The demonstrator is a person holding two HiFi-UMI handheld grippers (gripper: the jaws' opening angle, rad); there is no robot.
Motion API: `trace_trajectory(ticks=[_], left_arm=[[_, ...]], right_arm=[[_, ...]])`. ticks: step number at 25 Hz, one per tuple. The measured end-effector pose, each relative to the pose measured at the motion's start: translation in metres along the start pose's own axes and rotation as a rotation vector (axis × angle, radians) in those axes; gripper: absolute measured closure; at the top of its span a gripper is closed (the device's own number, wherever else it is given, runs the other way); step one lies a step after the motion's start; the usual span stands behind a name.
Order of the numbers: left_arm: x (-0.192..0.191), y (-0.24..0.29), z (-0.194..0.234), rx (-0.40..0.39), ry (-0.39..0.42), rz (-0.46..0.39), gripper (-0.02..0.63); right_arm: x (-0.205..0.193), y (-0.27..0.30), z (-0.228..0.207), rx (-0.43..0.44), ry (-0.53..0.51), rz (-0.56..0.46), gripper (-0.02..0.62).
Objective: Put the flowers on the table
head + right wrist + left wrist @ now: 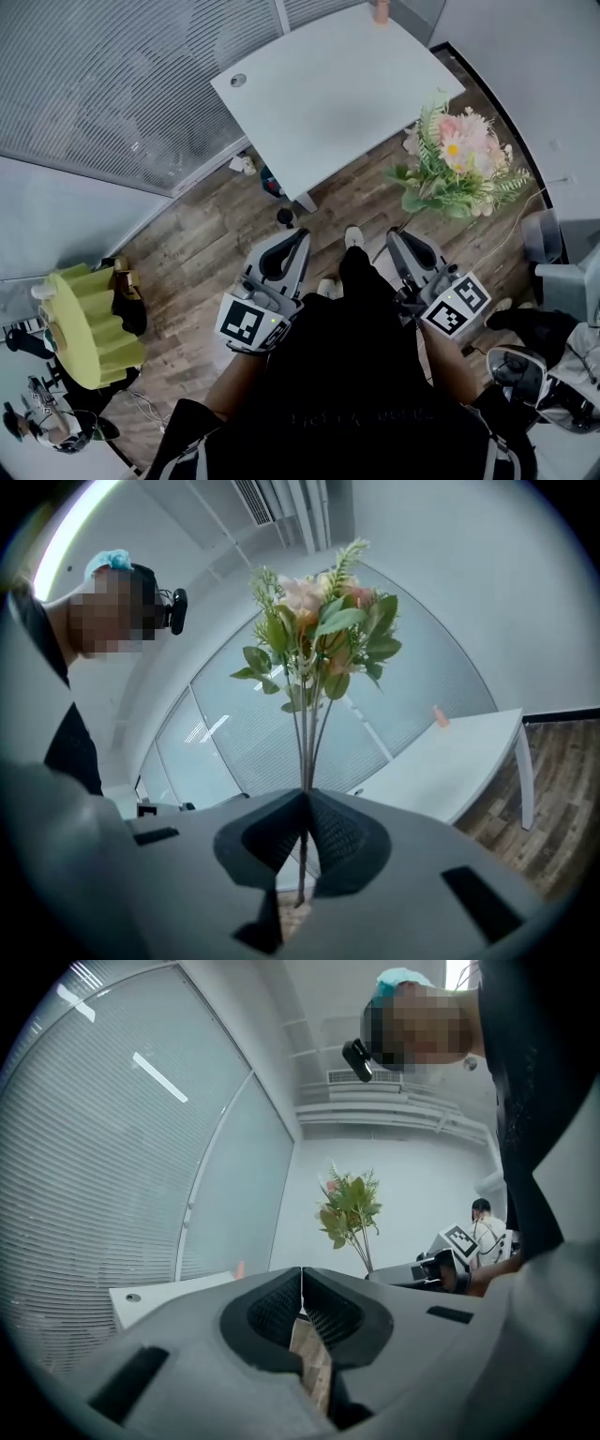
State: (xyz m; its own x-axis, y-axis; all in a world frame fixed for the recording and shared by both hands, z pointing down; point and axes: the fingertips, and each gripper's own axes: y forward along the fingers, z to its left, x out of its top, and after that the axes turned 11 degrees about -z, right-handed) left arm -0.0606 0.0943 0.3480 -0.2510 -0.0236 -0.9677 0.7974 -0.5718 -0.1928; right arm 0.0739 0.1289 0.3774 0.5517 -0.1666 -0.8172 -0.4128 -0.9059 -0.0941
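Flowers (459, 159) stand upright in my right gripper (405, 239), its jaws clamped on the stems, over the floor beside the white table (328, 84). My left gripper (298, 236) has its jaws pressed together on nothing.

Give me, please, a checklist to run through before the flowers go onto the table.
1. Grip: the right gripper has its jaws shut on the stems of the flowers: ok.
2. Bouquet upright, heads up: ok.
3. Bouquet above the table: not ok; it appears beside the table's corner, over the floor.
4. Landing spot free: ok; only a small orange object at the far edge.
5. The left gripper is out of the way: ok; jaws together, empty, held low.
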Motion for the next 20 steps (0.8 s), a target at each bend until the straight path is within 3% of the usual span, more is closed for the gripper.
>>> trace_trajectory(ticks=[10, 14, 20], left_arm=[[-0.009, 0.088, 0.051, 0.104, 0.005, 0.025, 0.586], [-0.016, 0.088, 0.056, 0.161, 0.003, 0.053, 0.586], [-0.019, 0.095, 0.058, 0.179, 0.045, 0.056, 0.586]], right_arm=[[0.046, 0.068, -0.077, 0.065, 0.013, 0.045, 0.558], [0.048, 0.069, -0.087, 0.077, 0.005, 0.061, 0.558], [0.047, 0.086, -0.097, 0.133, -0.001, 0.101, 0.558]])
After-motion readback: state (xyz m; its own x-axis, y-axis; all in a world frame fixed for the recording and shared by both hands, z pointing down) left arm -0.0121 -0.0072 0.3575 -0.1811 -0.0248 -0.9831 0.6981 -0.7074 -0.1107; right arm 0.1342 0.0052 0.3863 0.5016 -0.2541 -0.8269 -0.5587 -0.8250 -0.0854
